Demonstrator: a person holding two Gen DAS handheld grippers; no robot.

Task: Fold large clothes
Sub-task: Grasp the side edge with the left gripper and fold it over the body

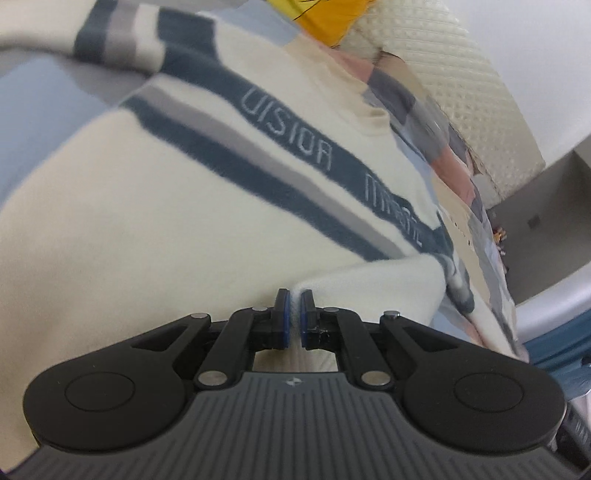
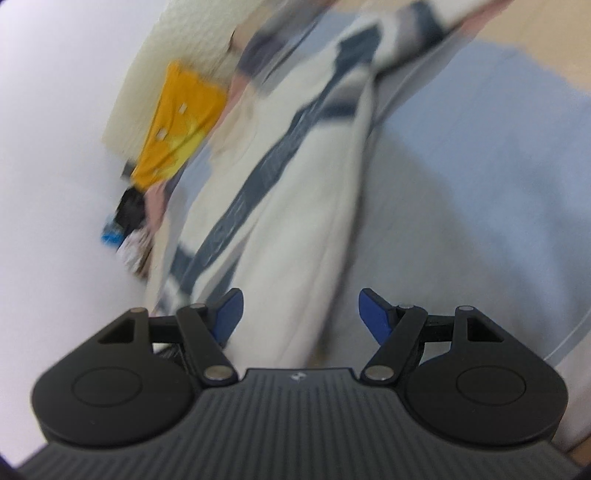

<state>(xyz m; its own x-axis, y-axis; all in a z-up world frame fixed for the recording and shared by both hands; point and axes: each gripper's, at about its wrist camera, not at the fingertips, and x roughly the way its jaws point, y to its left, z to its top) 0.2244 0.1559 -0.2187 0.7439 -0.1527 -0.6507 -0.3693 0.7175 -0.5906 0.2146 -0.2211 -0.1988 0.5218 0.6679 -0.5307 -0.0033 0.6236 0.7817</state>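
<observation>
sweater [image 1: 184, 229] edge in closed left claw [image 1: 294, 295]

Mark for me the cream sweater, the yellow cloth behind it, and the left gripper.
cream sweater [image 1: 166, 221]: left wrist view, on the plain cream body below the stripes.
yellow cloth [image 2: 177, 122]: right wrist view, on its orange-yellow middle.
left gripper [image 1: 294, 319]: left wrist view, between its fingertips, jaws shut on a sweater fold.

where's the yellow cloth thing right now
In the left wrist view the yellow cloth sits at the top edge, beyond the striped sweater, against the cream headboard.
</observation>
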